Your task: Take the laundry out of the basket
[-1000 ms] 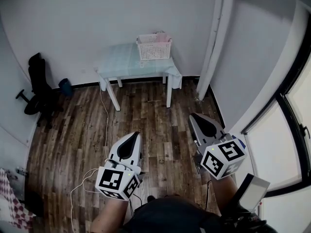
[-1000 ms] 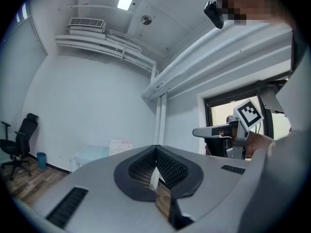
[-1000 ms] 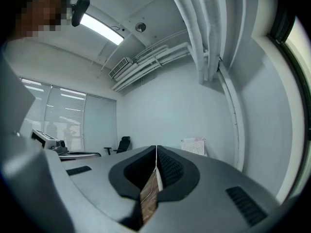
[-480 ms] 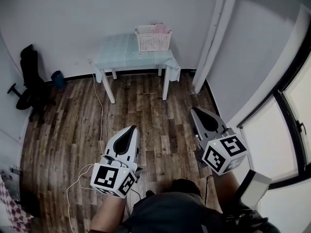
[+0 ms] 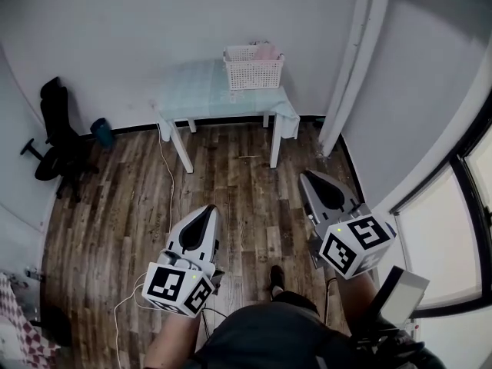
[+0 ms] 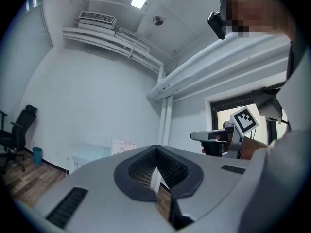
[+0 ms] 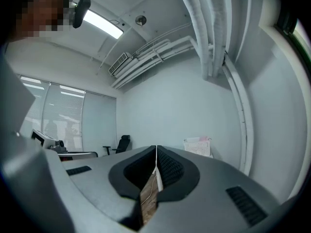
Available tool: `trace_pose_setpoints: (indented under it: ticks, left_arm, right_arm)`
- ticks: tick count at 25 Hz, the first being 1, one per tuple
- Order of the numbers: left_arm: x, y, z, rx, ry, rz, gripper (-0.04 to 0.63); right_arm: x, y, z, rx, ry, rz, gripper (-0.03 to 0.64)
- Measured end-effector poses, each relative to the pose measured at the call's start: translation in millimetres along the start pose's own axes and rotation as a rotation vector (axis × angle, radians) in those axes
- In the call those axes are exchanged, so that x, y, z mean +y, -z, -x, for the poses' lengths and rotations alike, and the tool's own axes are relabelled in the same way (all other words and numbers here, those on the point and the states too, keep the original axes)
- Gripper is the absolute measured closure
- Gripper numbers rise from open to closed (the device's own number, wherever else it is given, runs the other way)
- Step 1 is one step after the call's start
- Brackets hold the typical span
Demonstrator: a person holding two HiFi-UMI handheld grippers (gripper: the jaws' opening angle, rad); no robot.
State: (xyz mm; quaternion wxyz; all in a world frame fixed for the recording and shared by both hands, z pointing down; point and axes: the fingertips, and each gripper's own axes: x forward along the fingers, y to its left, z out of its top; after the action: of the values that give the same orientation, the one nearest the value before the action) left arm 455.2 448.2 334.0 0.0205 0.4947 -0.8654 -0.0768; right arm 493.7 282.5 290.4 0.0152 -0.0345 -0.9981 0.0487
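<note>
Here we are holding the left gripper (image 5: 208, 210) and right gripper (image 5: 307, 177) over the wooden floor (image 5: 231, 175), each with its jaws pressed together on nothing. The white basket (image 5: 253, 69), pink laundry (image 5: 267, 51) showing at its rim, is sitting on the table (image 5: 192, 91) well ahead. Only the right gripper view is showing window blinds (image 7: 68, 110); only the left one is catching the right gripper side-on.

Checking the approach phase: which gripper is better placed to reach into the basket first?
Right, marginally. The left gripper and right gripper are both shut, empty and far from the basket on the table; the right one reaches further forward towards it.
</note>
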Motion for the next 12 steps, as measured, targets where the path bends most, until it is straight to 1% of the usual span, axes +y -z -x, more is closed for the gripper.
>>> trace_pose_setpoints:
  ticks: [5,12]
  left_arm:
    - [16,-5,-53,0.022,-0.02,-0.022,0.586]
    - [27,-1,-139,0.049,-0.042,-0.021,0.586]
  right_arm:
    - [-41,-8,-44,-0.005,-0.019,-0.014,0.6]
    - [-111,-13,-87,0.003,-0.026,-0.028,0.6]
